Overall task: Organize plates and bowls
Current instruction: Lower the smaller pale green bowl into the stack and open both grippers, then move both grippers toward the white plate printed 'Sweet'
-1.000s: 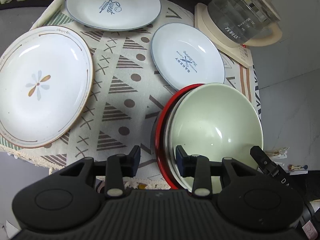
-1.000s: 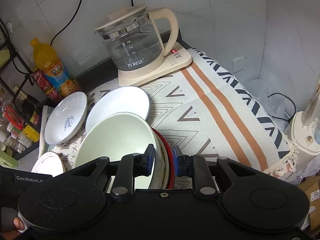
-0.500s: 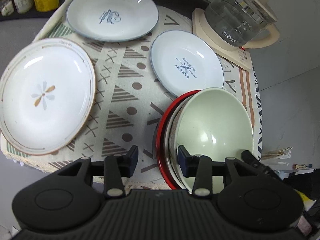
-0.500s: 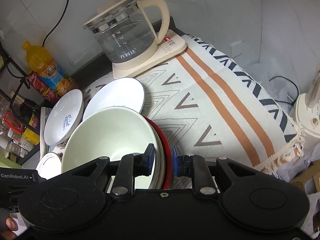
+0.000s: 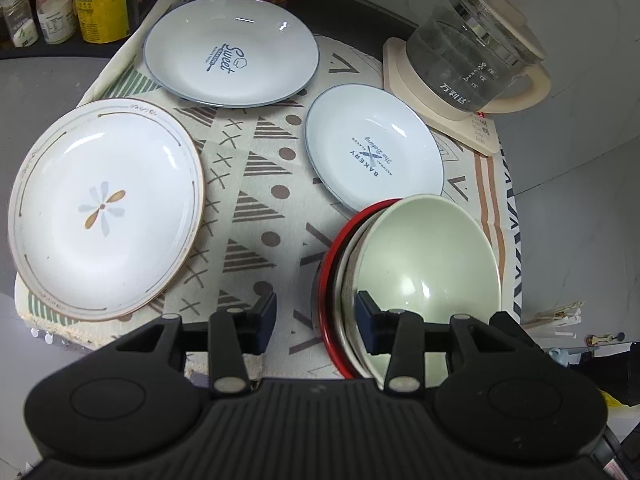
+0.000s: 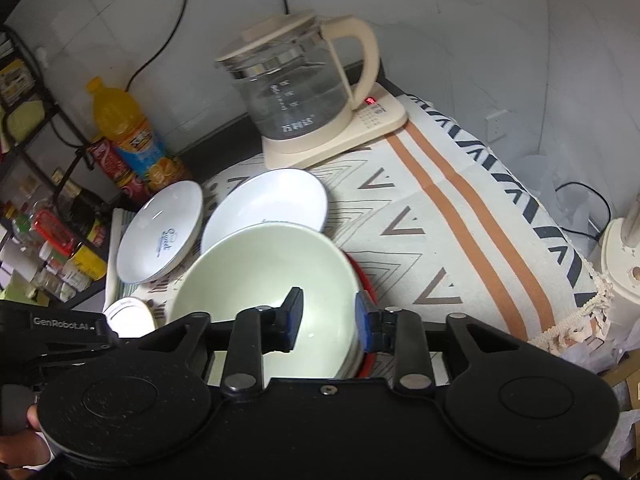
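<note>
Straddling the bowl stack rim, right gripper parted; left gripper parted likewise. Lower bowls mostly hidden, perhaps three; kettle behind.

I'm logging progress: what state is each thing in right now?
Bowls: nested, upright, top one empty.
Flower plate: flat, unstacked, empty.
Sweet plate: flat, unstacked, empty.
Bakery plate: flat, unstacked, empty.
Kettle: lid on, on its base, red light lit.
Left hand-held gripper: open, astride the bowls' rim.
Right hand-held gripper: open, astride the bowls' rim.
</note>
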Available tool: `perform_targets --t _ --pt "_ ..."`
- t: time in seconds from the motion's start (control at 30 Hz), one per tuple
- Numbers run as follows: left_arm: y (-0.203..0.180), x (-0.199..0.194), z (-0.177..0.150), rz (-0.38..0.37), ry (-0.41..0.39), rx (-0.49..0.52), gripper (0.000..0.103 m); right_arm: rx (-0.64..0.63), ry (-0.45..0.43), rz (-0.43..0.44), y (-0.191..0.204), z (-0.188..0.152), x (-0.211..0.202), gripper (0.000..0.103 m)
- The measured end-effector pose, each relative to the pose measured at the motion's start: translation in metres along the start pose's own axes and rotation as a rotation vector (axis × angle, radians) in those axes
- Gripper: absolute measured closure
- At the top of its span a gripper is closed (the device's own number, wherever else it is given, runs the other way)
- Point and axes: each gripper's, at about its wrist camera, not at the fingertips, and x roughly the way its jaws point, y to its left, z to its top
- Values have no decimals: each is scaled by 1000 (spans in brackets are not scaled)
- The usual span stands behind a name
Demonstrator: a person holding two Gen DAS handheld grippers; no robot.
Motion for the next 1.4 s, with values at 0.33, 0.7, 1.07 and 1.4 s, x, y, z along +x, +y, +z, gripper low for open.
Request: perform_targets --t 0.33,0.7,1.07,1.4 --pt "23 -32 -26 16 -60 28 41 -63 -16 13 28 -19 -23 49" --pt "70 -65 -62 40 -114 19 25 -111 -17 34 57 -54 -46 23" --pt "114 -94 -73 70 -175 -27 23 -174 -4 57 89 -70 -52 10" --pt "146 -115 -76 130 -232 -61 19 -171 -15 120 120 -75 -45 1"
